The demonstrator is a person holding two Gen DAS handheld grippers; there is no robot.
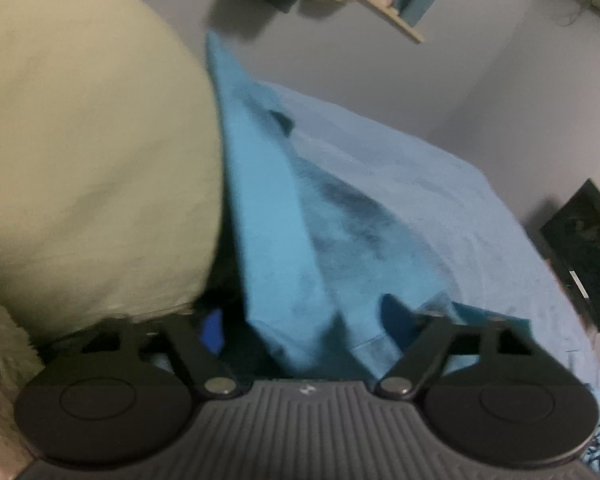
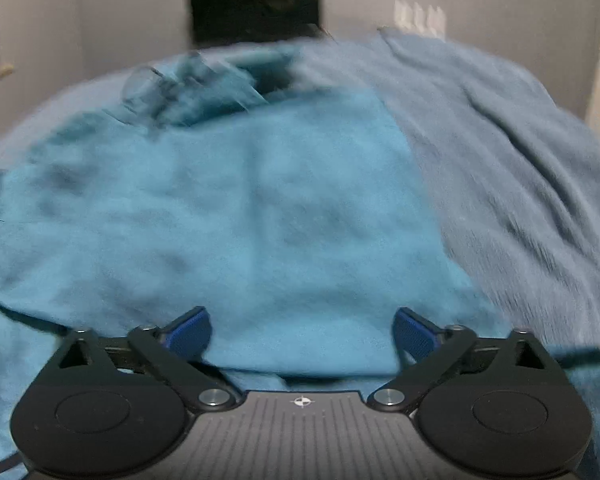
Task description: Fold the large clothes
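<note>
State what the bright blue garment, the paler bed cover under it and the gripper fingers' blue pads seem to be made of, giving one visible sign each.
Bright blue garment: probably soft fleece or brushed cotton, matte, with a fuzzy mottled nap.
Paler bed cover: looks like plush fabric, with streaky pile and soft folds.
Blue pads: likely rubber or textured plastic; a fine dotted grain shows.

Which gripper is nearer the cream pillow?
Left. The left gripper sits right beside the cream pillow; the right gripper is over the blue garment, no pillow in its view.
</note>
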